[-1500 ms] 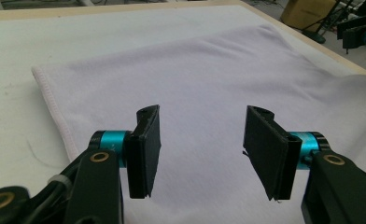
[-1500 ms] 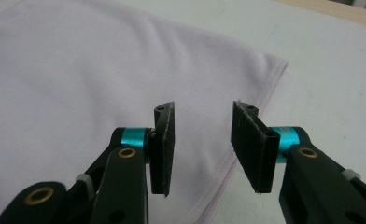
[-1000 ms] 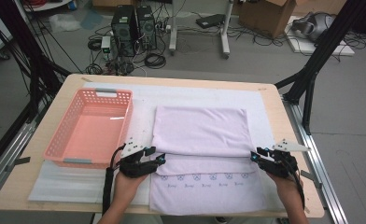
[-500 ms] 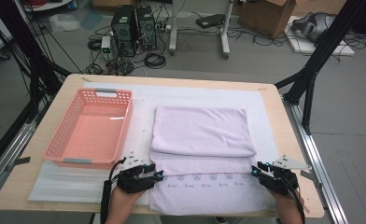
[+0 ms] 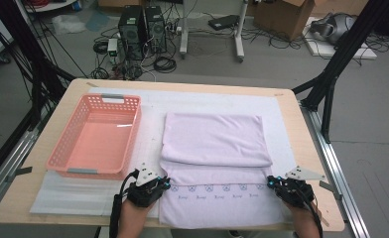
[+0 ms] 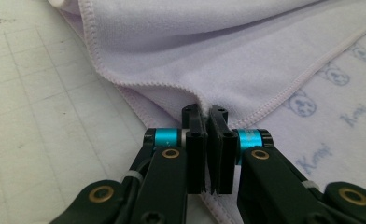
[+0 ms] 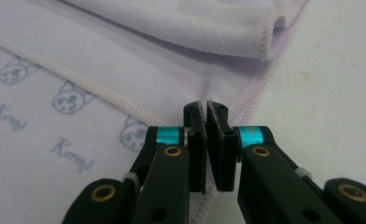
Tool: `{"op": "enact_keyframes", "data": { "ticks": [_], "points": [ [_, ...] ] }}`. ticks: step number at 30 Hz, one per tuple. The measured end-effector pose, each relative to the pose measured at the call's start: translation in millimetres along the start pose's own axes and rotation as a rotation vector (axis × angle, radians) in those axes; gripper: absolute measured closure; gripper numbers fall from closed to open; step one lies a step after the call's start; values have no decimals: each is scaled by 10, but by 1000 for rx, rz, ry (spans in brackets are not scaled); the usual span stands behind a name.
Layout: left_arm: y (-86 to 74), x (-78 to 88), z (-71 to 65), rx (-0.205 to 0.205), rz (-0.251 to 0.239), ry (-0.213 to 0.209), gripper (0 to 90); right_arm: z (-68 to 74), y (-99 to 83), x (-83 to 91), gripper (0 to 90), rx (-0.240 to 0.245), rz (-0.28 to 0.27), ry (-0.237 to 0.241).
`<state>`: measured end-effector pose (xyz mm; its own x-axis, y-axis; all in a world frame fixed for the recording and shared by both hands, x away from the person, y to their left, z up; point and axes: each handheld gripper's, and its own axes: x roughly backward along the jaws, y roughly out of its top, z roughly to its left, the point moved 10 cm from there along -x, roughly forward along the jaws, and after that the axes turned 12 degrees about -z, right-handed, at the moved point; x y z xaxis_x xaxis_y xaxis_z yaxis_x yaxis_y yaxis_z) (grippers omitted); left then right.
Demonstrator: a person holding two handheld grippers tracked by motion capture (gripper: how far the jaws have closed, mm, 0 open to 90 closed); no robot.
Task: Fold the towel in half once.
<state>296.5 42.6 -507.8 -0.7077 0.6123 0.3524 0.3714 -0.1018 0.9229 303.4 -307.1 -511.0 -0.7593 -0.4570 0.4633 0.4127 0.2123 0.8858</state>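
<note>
Both claws are pinched tight on the towel. From the high view, the left gripper [image 5: 159, 187] sits at the towel's left edge and the right gripper [image 5: 277, 183] at its right edge, both near the front edge of the table [image 5: 43, 213]. Their jaws have just been closing, with the cloth between them.

The purple towel [image 5: 215, 148] lies flat on a white mat [image 5: 83, 208] in the middle of the table. Its far half is folded back over itself, so a thick double part sits behind and a single layer with little printed faces lies in front. A pink basket [image 5: 58, 157] stands on the left side of the table, just beside the towel. Two hands hold the grippers, coming in from the front edge.

Up close, the left gripper view shows the two black jaws pressed together with the stitched hem of the towel [image 6: 181, 60] puckered up between them. It also shows the grid lines on the mat [image 6: 36, 102] beside the cloth.

Over in the right gripper view, the jaws of the right gripper [image 7: 205, 112] are shut on the hem too, and the cloth [image 7: 139, 70] wrinkles toward them. You can see cat faces [image 7: 71, 99] and small writing printed on the cloth.
</note>
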Motion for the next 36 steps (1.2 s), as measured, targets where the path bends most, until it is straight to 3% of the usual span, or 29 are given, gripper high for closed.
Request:
{"op": "enact_keyframes", "data": {
  "ticks": [4, 8, 16, 28, 31, 33, 34, 36],
  "points": [
    [94, 136, -67, 51, -56, -58, 862, 24, 26, 96, 871, -18, -24, 18],
    [114, 275, -132, 76, -85, -81, 862, 73, 45, 234, 871, -27, -36, 25],
    [31, 496, -282, 72, -90, -118, 862, 203, -36, 468, 872, -21, -37, 44],
    [-175, 730, -417, 63, -55, -147, 862, 377, -149, 757, 874, -18, -33, 64],
    [-180, 767, -430, 57, -65, -147, 851, 414, -194, 809, 874, -10, -19, 66],
    [-153, 767, -414, 64, -84, -148, 784, 423, -238, 822, 872, 0, 0, 56],
    [-130, 756, -392, 77, -94, -143, 681, 420, -250, 818, 865, -1, 5, 55],
    [-58, 733, -337, 97, -122, -143, 574, 396, -242, 796, 788, -31, -1, 48]
  ]
}}
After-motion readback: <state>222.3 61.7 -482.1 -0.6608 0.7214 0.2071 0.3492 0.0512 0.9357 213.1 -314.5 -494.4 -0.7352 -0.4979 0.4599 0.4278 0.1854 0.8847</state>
